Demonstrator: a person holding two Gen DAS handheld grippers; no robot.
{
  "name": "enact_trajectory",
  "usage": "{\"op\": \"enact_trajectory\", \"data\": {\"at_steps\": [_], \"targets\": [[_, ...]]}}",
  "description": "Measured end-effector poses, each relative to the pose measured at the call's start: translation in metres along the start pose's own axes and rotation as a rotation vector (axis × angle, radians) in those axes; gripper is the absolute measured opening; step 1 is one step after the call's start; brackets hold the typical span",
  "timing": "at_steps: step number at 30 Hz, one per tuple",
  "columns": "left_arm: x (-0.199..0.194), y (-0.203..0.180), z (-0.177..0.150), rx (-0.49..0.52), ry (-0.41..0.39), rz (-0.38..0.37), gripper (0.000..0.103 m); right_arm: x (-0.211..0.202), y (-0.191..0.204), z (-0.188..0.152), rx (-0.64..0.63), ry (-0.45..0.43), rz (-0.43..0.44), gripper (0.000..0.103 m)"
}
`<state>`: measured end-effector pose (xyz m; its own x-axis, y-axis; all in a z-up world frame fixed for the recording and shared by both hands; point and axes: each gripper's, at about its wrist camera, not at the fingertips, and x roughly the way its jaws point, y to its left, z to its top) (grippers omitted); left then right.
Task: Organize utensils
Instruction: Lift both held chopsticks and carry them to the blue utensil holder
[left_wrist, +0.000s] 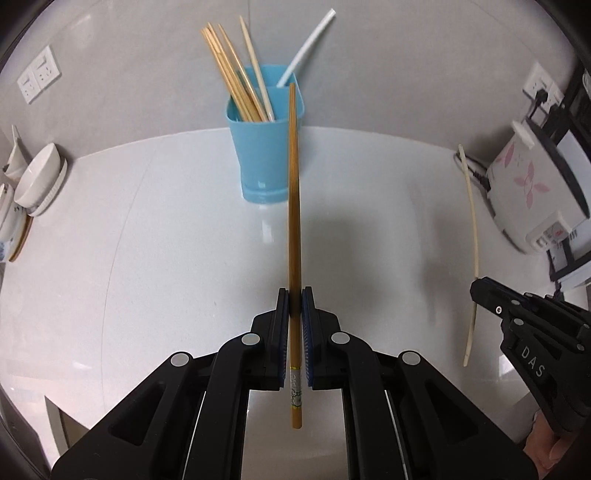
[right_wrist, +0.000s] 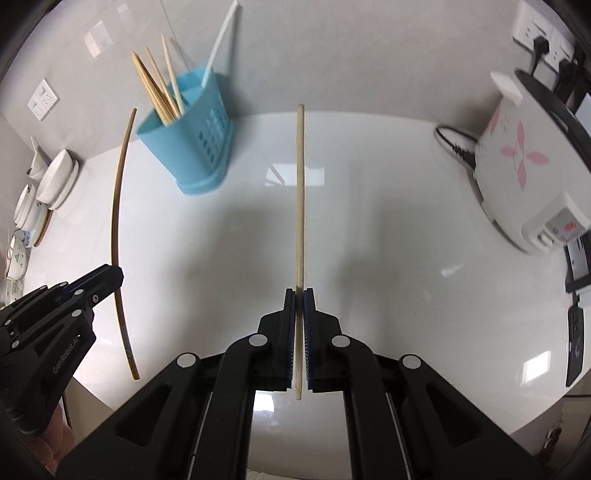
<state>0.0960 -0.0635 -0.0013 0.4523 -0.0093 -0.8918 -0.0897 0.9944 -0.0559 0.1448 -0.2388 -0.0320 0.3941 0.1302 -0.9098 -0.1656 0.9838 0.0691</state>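
Chopsticks are what you're sorting here, and the blue utensil caddy (left_wrist: 265, 147) at the back of the white countertop (left_wrist: 166, 229) is your biggest landmark. It's a tall plastic holder, probably light enough to tip or slide if you jab its rim, so I'd come in from above rather than pushing sideways. It already holds a bunch of bamboo chopsticks (left_wrist: 231, 81), plus a white straw-like stick (left_wrist: 306, 48) in the rear compartment.

Next down, your left gripper (left_wrist: 294, 295) is clamped on a dark bamboo chopstick (left_wrist: 293, 184), which points straight at the caddy, with the grip roughly two-thirds back toward the thick end. Your right gripper (right_wrist: 300, 295) is pinched on a pale wooden chopstick (right_wrist: 300, 199), held off to the right of the caddy, with the pinch similarly far back.

Handling-wise, both sticks look light, stiff and smooth, so I'd guess they'll pivot or slip in the pads if a tip catches on something. Gripping that far back leaves a long lever out front. Aim the tip into an open gap, not onto the sticks already in there.
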Motion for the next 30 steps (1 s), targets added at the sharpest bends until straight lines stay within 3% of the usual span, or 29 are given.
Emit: {"op": "enact_trajectory", "data": {"at_steps": [11,30], "targets": [[-0.003,0.024,0.038,-0.088,-0.145,-0.031,0.006,-0.010,0.031,0.032,-0.039,-0.123,0.008,0.003],[0.001,0.055,0.097,-0.156,-0.370,-0.106,0.006,-0.009,0.055,0.089,-0.086,-0.252,0.044,0.003]]}}
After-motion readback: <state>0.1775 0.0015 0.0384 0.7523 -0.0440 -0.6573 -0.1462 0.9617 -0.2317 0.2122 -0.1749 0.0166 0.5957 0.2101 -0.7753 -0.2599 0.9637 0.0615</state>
